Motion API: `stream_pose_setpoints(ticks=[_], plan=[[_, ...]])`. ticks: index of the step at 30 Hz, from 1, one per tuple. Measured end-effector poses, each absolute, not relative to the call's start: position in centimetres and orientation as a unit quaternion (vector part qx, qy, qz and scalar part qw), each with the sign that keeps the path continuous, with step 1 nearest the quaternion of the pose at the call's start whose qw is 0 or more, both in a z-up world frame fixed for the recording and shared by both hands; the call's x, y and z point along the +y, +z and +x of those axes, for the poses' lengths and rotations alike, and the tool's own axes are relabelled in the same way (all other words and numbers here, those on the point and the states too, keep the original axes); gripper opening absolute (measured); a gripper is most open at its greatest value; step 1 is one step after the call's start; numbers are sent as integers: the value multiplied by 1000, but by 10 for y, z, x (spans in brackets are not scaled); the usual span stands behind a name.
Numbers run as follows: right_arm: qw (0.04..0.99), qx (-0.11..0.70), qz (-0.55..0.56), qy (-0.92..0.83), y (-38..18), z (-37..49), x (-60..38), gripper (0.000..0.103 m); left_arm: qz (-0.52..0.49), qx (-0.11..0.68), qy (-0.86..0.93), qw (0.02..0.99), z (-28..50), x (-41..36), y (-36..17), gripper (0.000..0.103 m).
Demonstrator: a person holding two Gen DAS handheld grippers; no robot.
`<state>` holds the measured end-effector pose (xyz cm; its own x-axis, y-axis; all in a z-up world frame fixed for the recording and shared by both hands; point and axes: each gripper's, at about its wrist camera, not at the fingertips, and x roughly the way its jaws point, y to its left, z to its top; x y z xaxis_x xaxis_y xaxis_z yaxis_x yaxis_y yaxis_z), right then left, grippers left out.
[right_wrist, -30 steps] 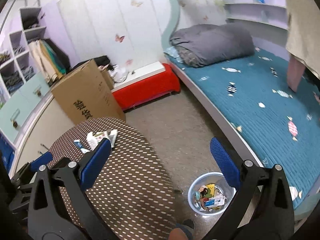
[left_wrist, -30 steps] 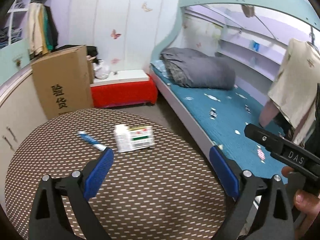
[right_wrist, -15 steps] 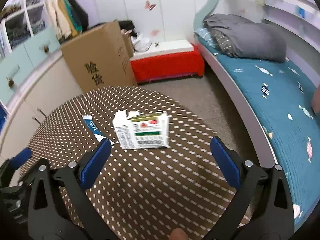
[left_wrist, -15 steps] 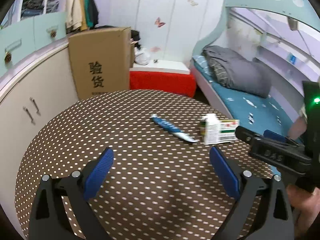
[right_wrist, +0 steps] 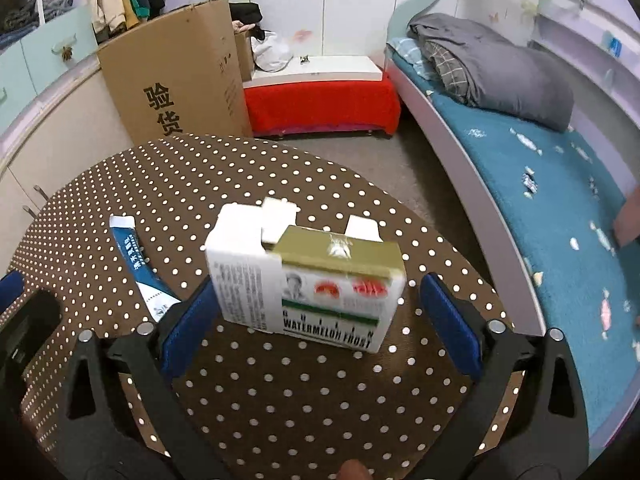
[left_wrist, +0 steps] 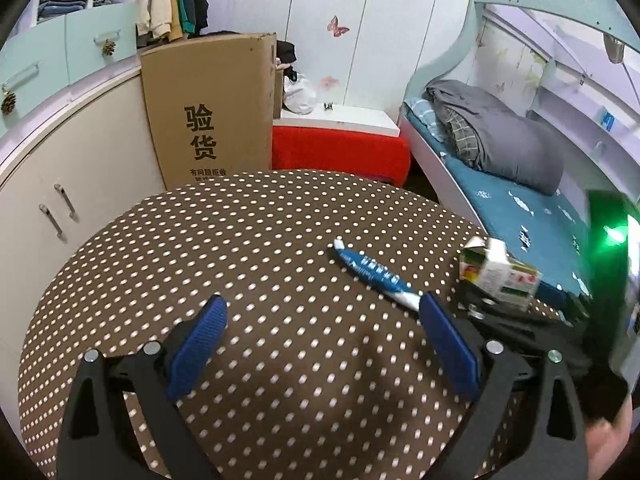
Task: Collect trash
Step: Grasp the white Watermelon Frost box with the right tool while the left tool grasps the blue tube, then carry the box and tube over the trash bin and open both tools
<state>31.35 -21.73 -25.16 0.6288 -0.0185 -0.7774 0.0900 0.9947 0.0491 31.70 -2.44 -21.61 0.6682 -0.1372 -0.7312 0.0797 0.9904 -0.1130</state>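
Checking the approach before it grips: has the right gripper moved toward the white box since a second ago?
Yes. The right gripper came in over the polka-dot table; the white box now sits between its closing, not yet gripping jaws.

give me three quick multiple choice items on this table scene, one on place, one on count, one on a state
1. Where does the blue tube lie relative to the white box, seen from the right wrist camera?
A. left of it
B. on top of it
C. right of it

2. How many trash items lie on the dotted table?
A. one
B. two
C. four

3. How is the right gripper?
A. shut on the tube
B. open around the box
C. shut, empty

Key: 1 A, the tube lies on the cloth to the box's left. 2 B, only tube and box. 3 B, a gap shows beside the box's right end.
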Motion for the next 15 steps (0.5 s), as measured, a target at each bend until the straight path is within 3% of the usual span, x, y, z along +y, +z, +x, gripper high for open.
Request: stream_pose_setpoints(ticks=[9,11,12,14,15], plan=[[905,415,89,-8,-243,285,-255,79,-11,444,-67,894,359,-63,-243,91],[908,410,91,-9,-238,273,-263,79,7,443,-65,894,360,-70,-245,67],[908,407,97,-8,-236,267,-268,79,17,440,-68,895,359,-73,-244,61],[910,400,111,-11,-229,255,-280,79,13,441,-84,893,355,-75,-242,20],[911,396,116,-11,-226,249,-285,79,-10,449,-102,888,354,-71,-242,13]])
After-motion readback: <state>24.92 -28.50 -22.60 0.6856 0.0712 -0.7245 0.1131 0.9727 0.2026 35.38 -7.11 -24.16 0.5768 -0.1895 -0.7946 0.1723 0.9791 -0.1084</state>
